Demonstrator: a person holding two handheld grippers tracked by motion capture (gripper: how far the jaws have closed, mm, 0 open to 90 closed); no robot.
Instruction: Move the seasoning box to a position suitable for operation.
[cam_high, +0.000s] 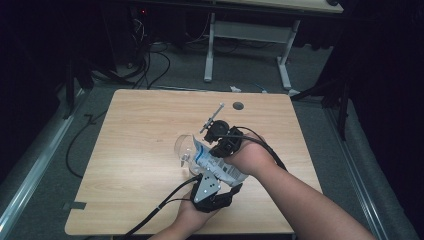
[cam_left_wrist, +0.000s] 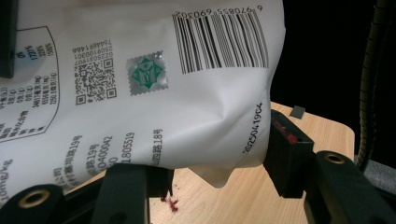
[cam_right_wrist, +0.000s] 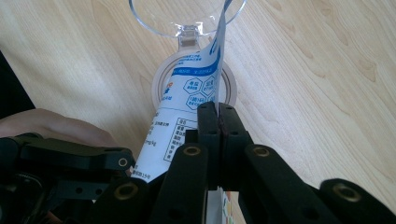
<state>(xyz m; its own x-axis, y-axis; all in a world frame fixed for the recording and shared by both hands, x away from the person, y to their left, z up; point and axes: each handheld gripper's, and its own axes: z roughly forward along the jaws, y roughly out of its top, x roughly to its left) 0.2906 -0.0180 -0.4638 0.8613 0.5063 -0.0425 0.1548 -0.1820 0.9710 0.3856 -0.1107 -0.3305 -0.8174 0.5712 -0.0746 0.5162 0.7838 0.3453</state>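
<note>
Wooden tabletop (cam_high: 140, 150) carries a clear glass (cam_high: 184, 146) under the white pouch (cam_high: 220, 167), pinched by the right gripper (cam_high: 220, 140) and 2 half-spread left gripper (cam_high: 212, 192) jaws; slipping risks toppling it.

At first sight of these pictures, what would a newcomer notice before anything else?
The white printed bag held up between the two grippers near the table's middle stands out first. The right gripper pinches its edge with shut jaws, while the left gripper holds its lower end. Just beyond it stands a clear glass, and the bag's top leans over its rim.
</note>
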